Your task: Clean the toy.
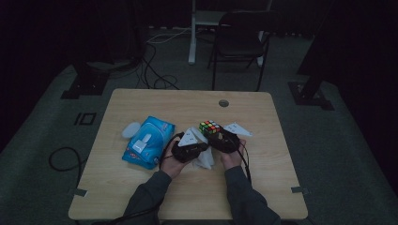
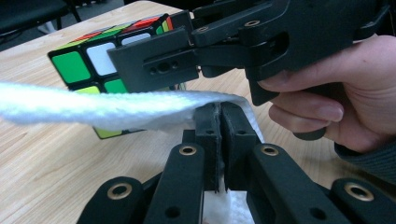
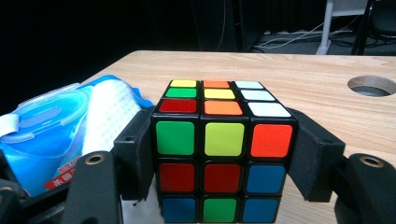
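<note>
The puzzle cube sits at the centre of the right tool's view, clamped between the two black jaws of the right tool, one pad on each side face. In the high view the cube lies just right of the middle of the desk, apparently resting on or just above its surface; I cannot tell which. The left tool has its jaws pressed together on a white wipe, which stretches across the left of that view toward the cube.

The likeliest slip, as I judge it, is the cube twisting in its grip: the pads hold smooth plastic faces, and a sideways rub from the wipe could turn a layer or swivel the whole cube out of the jaws. The wipe is pinched by a small fold only, so a hard drag could pull it free. The two tools stand very close, and a careless stroke could knock one against the other.

Toward the left of the high view, the blue wipe pack lies near the left hand, and a pale lid-like piece lies beyond it. A cable hole sits toward the upper edge. The right half and the near strip of the desk offer free room, with edges well apart from the work.
</note>
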`<act>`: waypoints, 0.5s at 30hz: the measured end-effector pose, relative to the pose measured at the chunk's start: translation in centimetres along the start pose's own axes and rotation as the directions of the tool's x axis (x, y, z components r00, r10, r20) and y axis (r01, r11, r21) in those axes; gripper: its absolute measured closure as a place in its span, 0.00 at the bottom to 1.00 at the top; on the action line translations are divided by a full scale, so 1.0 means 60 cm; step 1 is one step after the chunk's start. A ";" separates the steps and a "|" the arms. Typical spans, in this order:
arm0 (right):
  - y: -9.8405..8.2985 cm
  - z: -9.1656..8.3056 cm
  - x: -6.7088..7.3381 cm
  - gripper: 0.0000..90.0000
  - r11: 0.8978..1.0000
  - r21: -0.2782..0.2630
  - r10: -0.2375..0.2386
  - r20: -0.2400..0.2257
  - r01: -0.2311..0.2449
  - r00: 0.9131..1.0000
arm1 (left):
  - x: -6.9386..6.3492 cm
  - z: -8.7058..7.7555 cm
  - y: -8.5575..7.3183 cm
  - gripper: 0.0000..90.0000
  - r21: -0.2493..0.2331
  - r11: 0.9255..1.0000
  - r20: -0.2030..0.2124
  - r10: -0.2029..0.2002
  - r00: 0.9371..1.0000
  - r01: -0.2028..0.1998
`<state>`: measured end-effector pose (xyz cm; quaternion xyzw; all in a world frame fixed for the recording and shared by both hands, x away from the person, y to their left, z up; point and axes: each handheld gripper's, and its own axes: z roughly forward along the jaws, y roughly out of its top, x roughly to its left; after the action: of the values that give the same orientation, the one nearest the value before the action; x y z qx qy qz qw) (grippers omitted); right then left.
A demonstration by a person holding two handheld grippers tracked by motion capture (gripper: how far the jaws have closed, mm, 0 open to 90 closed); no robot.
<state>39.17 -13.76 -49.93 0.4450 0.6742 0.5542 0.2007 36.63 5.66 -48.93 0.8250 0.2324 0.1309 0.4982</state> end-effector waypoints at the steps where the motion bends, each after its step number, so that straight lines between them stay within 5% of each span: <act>1: 0.000 0.000 0.001 0.38 1.000 0.000 -0.001 0.000 0.001 1.000 | 0.000 0.001 0.001 0.97 -0.002 1.000 -0.002 0.000 1.000 0.000; 15: 0.000 -0.002 0.007 0.38 1.000 0.003 0.003 -0.021 -0.003 1.000 | 0.000 0.018 0.002 0.97 -0.010 1.000 -0.020 -0.012 1.000 0.012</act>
<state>38.85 -13.47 -49.79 0.4404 0.6763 0.5582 0.1923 37.13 4.77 -49.34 0.8197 0.2417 0.1374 0.5007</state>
